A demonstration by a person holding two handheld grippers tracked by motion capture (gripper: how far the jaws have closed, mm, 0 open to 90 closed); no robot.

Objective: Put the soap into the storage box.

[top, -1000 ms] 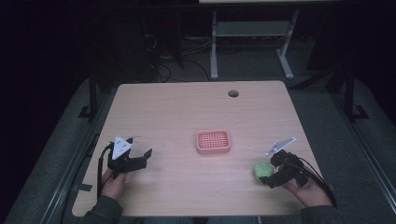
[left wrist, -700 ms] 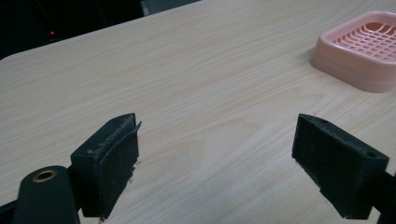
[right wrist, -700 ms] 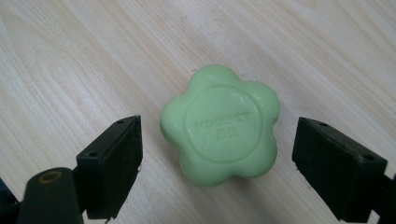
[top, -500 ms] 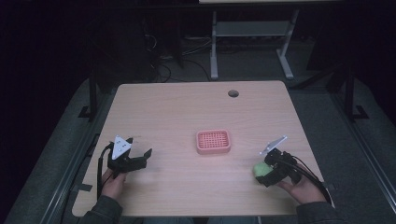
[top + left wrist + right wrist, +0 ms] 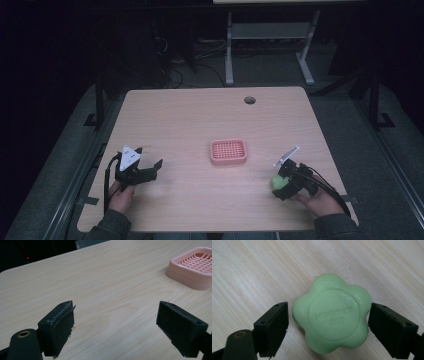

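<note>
A green flower-shaped soap (image 5: 331, 315) lies flat on the wooden table (image 5: 200, 115), near its front right corner (image 5: 276, 181). My right gripper (image 5: 329, 323) is open, one black jaw on each side of the soap; the right jaw is at the soap's edge and a narrow gap remains on the left. In the high view the right gripper (image 5: 281, 189) comes over the soap from the right. A pink grid soap dish (image 5: 228, 151) sits mid-table. My left gripper (image 5: 148, 157) rests open at the front left with nothing between its jaws (image 5: 116, 325); the dish (image 5: 192, 267) lies ahead to its right.
A round cable hole (image 5: 249, 100) is in the table's far edge area. Behind the table stands a metal desk frame (image 5: 265, 35) with cables on the dark floor. Bare wood stretches between the dish and both grippers.
My right gripper has moved left and toward the table's front, tipping down so its jaws now straddle the green soap. The left gripper has stayed still.
</note>
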